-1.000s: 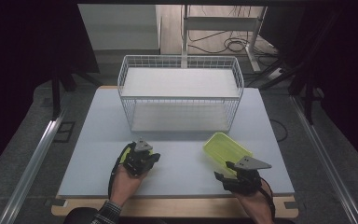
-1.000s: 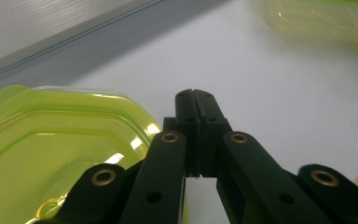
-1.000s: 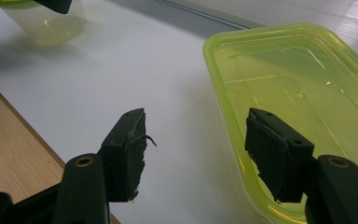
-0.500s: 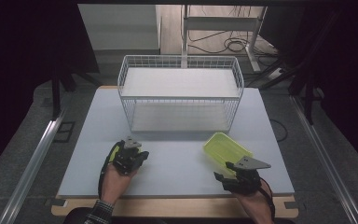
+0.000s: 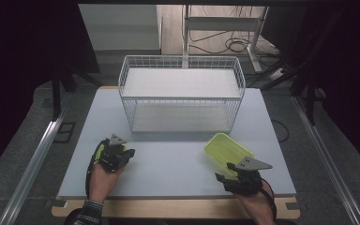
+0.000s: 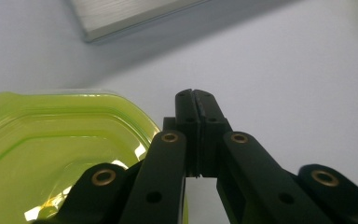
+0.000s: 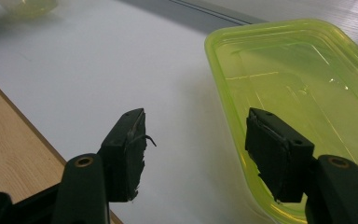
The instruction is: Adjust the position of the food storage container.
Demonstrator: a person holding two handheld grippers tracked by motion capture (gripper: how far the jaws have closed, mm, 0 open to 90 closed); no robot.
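The lime-green plastic container (image 5: pixel 226 149) lies open side up on the right front part of the grey table (image 5: pixel 168 161), turned at a slant, well clear of the white wire basket (image 5: pixel 180 89) that stands at the back middle. Its near corner is at the right gripper (image 5: pixel 229 174), whose jaws are spread. In the right gripper view one jaw hangs over the container's inside and the other over bare table, so the long rim runs between them (neither pad presses on the plastic). That view also takes in the wooden strip (image 7: pixel 9 140) along the table's front edge. At the left front, well apart from the container, is the left gripper (image 5: pixel 124 153), held in a hand (image 5: pixel 101 176) with a checked cuff. Its jaws are pressed together, and nothing shows between them in the left gripper view. A second lime-green plastic piece (image 6: pixel 51 144) with stepped ridges lies just beside those jaws and partly beneath them; whether it touches them I cannot tell.
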